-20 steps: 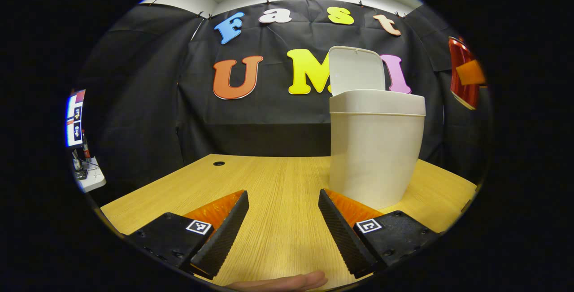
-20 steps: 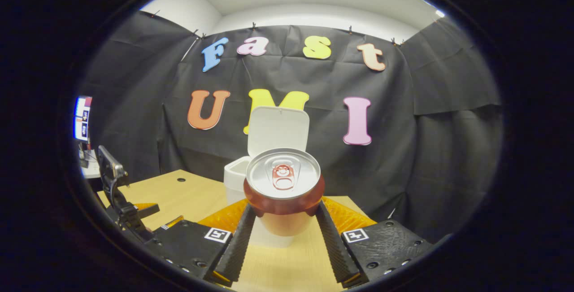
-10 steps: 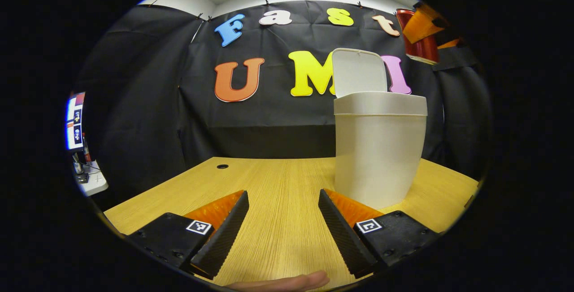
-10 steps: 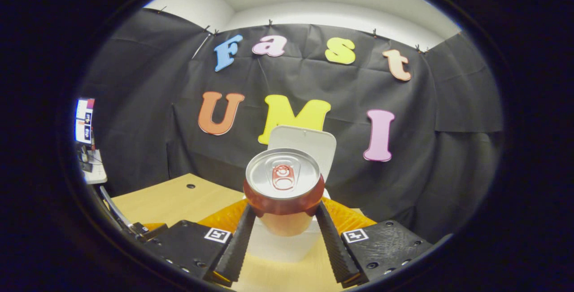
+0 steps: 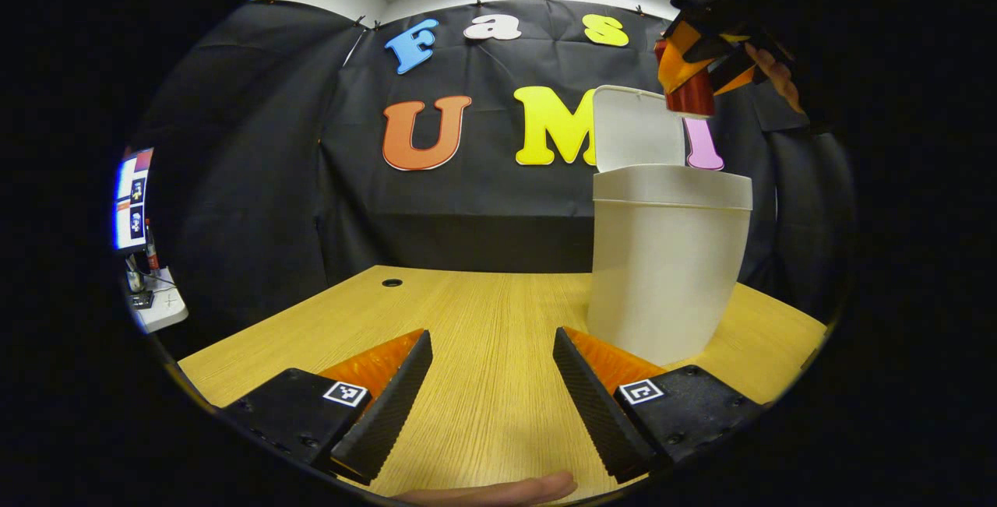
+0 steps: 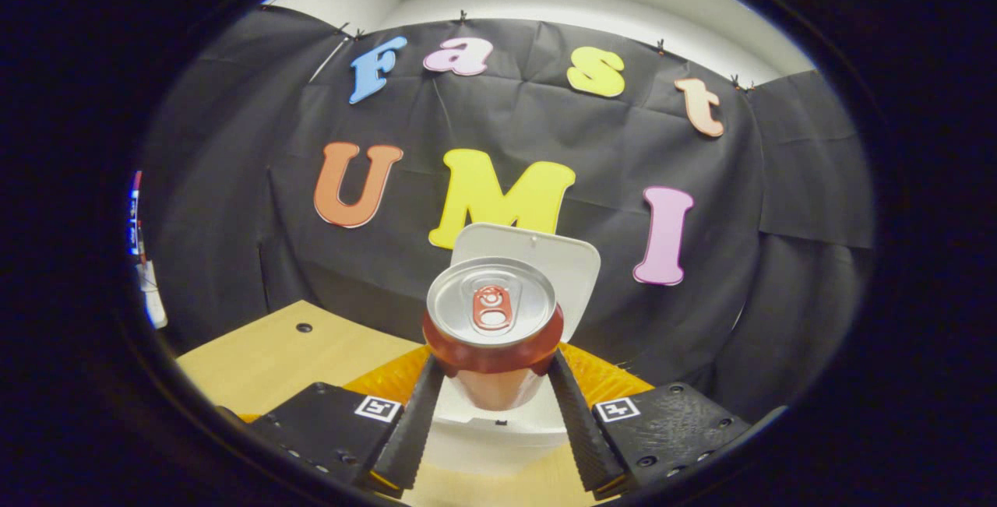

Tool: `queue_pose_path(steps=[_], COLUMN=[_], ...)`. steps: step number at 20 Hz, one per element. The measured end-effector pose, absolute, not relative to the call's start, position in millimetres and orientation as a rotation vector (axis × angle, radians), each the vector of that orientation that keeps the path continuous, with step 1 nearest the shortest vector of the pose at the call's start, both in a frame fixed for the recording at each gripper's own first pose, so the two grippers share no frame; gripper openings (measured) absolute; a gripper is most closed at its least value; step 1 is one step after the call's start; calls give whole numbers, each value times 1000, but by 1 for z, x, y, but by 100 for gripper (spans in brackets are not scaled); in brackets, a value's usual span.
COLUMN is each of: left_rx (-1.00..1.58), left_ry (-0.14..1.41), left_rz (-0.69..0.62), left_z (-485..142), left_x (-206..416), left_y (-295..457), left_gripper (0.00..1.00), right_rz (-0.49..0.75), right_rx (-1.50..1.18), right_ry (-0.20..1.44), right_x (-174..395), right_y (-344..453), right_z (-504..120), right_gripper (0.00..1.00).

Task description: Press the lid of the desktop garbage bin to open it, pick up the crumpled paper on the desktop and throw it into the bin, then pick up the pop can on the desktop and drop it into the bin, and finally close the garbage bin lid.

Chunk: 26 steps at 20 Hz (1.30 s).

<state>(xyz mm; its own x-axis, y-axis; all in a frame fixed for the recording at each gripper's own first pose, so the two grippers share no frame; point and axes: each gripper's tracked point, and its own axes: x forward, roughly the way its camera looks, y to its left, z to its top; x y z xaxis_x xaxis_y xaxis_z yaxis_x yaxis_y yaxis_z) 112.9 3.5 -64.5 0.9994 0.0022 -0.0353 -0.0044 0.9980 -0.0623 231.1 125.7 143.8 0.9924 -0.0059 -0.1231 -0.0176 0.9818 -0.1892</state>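
The white desktop bin [image 5: 666, 258] stands on the wooden desk [image 5: 483, 312] with its lid [image 5: 635, 129] tipped up. My right gripper [image 6: 492, 371] is shut on a red pop can [image 6: 492, 320], silver top facing the camera, held over the bin's rim [image 6: 498, 433] with the raised lid [image 6: 565, 258] just behind. In the left gripper view that right gripper [image 5: 693, 63] hangs with the can [image 5: 690, 98] above the bin's right side. My left gripper [image 5: 492, 355] rests low over the desk, open, nothing between its fingers, left of the bin's base.
A cable hole [image 5: 392, 283] marks the desk's far left part. A screen [image 5: 128, 199] and a small white stand [image 5: 156, 308] sit beyond the desk's left edge. A fingertip [image 5: 506, 491] shows at the bottom of the left gripper view.
My right gripper has carried the can up and leftward, from beside the bin to above its opening. The left gripper has stayed nearly still and open.
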Motion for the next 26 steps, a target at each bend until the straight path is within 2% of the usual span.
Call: queue_pose_path(steps=[4, 8, 11, 17, 18, 26], left_rx=[-58, -45, -39, -38, -45, -82], left_ry=[32, 13, 15, -24, -22, 5], left_rz=[-13, -15, -19, -19, -21, -7], left_z=[-64, -60, -56, -43, -43, -49], left_x=[112, 108, 105, 98, 99, 106], left_y=[-2, -2, -2, 3, 3, 16], left_gripper=[100, 100, 100, 100, 100, 100], right_rz=[-38, -139, -144, -172, -179, -195], right_rx=[-177, -198, -178, -179, -190, -228], right_ry=[198, 166, 192, 280, 284, 285], right_x=[276, 301, 313, 328, 329, 328], right_y=[123, 108, 112, 101, 99, 87], right_z=[127, 133, 123, 104, 102, 105], right_gripper=[75, 75, 76, 77, 75, 76])
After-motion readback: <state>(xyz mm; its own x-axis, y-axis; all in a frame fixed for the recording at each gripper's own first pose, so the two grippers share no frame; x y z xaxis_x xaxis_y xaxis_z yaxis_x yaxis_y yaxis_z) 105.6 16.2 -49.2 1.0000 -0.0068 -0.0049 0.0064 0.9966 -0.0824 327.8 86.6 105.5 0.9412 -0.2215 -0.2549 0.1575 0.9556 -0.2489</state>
